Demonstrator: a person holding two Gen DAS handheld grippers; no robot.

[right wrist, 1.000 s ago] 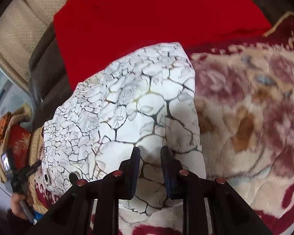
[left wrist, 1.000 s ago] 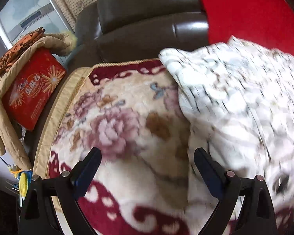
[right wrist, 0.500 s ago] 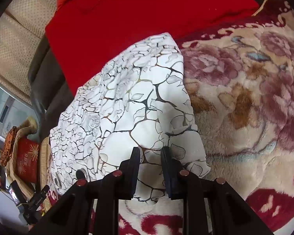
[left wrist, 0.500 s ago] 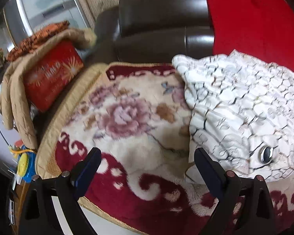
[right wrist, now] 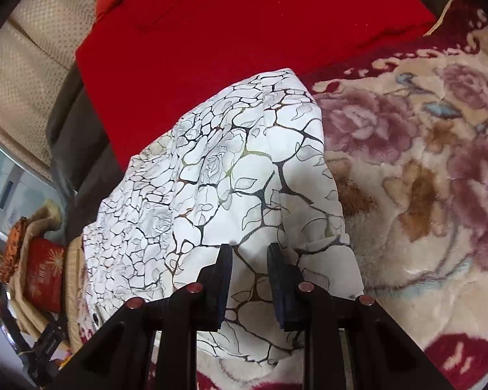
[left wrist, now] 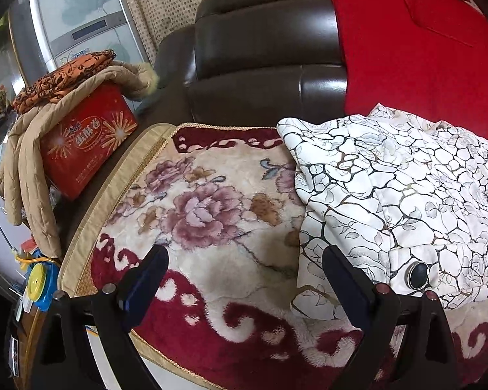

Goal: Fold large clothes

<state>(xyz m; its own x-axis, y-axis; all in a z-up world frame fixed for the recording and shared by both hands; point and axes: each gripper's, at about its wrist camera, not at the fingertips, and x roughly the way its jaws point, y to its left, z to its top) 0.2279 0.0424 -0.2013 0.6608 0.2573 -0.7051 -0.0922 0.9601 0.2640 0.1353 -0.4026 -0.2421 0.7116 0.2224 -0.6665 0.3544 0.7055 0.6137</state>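
A white garment with a black crackle and rose print point(left wrist: 400, 182) lies folded in a bundle on a floral blanket point(left wrist: 211, 214) on a sofa. A black round button point(left wrist: 418, 274) shows on its near flap. My left gripper point(left wrist: 244, 269) is open and empty, held above the blanket just left of the garment. My right gripper point(right wrist: 249, 260) has its jaws narrowed to a small gap over the garment's near edge point(right wrist: 244, 175); cloth shows between the pads, but a grip cannot be made out.
A red cloth point(left wrist: 423, 52) drapes the dark leather sofa back point(left wrist: 263, 65). A red box point(left wrist: 84, 139) under a tan quilted coat point(left wrist: 32, 162) stands left of the sofa. A blue and yellow toy point(left wrist: 39, 282) lies below it.
My left gripper has pulled back and away from the garment, still open. My right gripper has kept its narrow gap over the garment's near edge as the view shifted.
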